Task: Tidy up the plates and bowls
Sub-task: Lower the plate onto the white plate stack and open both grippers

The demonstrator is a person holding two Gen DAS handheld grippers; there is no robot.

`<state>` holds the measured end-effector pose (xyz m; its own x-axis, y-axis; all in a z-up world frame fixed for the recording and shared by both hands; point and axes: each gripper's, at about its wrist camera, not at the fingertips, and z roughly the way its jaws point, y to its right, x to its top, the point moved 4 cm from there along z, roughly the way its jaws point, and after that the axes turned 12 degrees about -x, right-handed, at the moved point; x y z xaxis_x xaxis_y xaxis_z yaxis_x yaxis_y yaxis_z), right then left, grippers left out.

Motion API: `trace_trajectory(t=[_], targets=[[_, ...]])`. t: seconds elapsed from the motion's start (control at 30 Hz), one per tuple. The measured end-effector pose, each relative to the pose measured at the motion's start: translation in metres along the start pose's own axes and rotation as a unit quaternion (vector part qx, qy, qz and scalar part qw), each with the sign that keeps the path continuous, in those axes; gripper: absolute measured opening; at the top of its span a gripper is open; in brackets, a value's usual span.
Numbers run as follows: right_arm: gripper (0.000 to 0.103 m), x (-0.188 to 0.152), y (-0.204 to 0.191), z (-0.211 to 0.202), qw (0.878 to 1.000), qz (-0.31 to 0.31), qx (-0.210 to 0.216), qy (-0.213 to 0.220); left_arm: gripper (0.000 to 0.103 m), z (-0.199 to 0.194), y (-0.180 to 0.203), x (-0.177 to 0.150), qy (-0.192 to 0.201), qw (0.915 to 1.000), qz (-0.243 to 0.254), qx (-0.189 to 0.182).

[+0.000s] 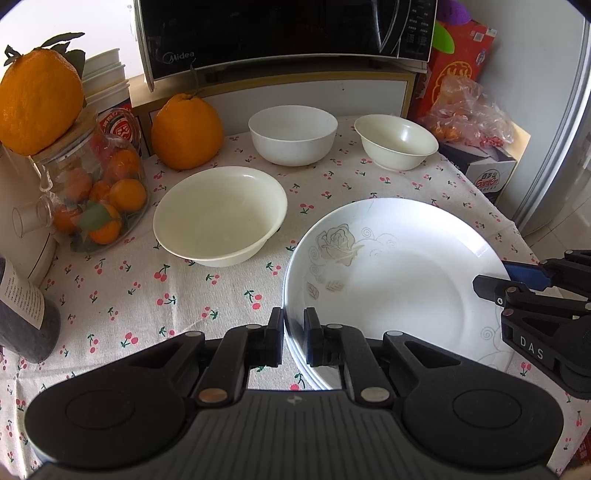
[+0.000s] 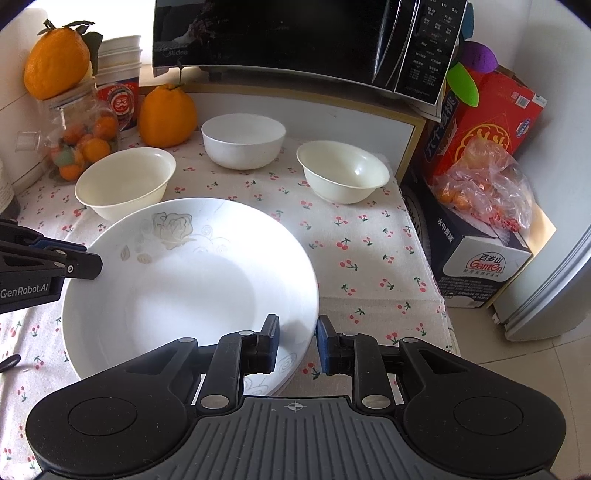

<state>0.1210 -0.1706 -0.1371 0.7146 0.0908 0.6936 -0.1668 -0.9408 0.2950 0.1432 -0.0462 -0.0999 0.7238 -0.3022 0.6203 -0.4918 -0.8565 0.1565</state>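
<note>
A stack of white plates with a grey rose print [image 1: 399,273] lies on the cherry-print tablecloth [image 1: 147,295]; it also shows in the right wrist view [image 2: 192,280]. My left gripper [image 1: 293,341] is shut on the stack's left rim. My right gripper [image 2: 297,345] straddles the stack's right rim with a gap between its jaws; it shows in the left wrist view [image 1: 495,280]. Three empty bowls stand behind: a wide cream bowl [image 1: 219,214], a white bowl [image 1: 293,134] and a cream bowl [image 1: 397,140].
A black microwave [image 1: 284,33] stands on a shelf at the back. A large orange [image 1: 186,131], a glass jar of small oranges [image 1: 92,184] and paper cups [image 1: 105,79] stand at the left. Boxes and a bag of fruit [image 2: 487,184] are beyond the table's right edge.
</note>
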Motion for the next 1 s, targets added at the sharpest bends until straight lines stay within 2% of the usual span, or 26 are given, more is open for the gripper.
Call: trace_trajectory(t=[0.13,0.23,0.5,0.53,0.6,0.73,0.93,1.0], targets=[[0.025,0.001,0.009,0.003,0.999,0.028,0.028,-0.013,0.012,-0.003,-0.003,0.0,0.001,0.9997,-0.017,-0.016],[0.028,0.002,0.016,0.004,0.997,0.055,0.052,-0.023,0.018,-0.003,-0.004,0.0,-0.003,0.9992,-0.027,-0.03],[0.027,0.008,0.04,-0.002,0.987,0.135,0.087,-0.02,0.016,-0.002,-0.004,0.0,-0.003,0.9992,-0.027,-0.029],[0.025,0.008,0.044,-0.002,0.985,0.145,0.089,-0.02,0.015,-0.003,-0.004,0.0,-0.003,0.9992,-0.028,-0.029],[0.011,0.008,0.048,0.0,0.982,0.16,0.097,-0.024,0.015,-0.003,-0.005,0.0,-0.002,0.9991,-0.03,-0.031],[0.005,0.007,0.048,0.006,0.98,0.168,0.097,-0.032,0.015,-0.004,-0.006,0.0,-0.001,0.9988,-0.035,-0.034],[0.006,0.007,0.048,0.007,0.981,0.165,0.1,-0.033,0.016,-0.006,-0.012,0.0,0.005,0.9979,-0.05,-0.04],[0.013,0.008,0.049,0.007,0.979,0.173,0.105,-0.036,0.021,-0.009,-0.015,0.001,0.01,0.9975,-0.057,-0.041]])
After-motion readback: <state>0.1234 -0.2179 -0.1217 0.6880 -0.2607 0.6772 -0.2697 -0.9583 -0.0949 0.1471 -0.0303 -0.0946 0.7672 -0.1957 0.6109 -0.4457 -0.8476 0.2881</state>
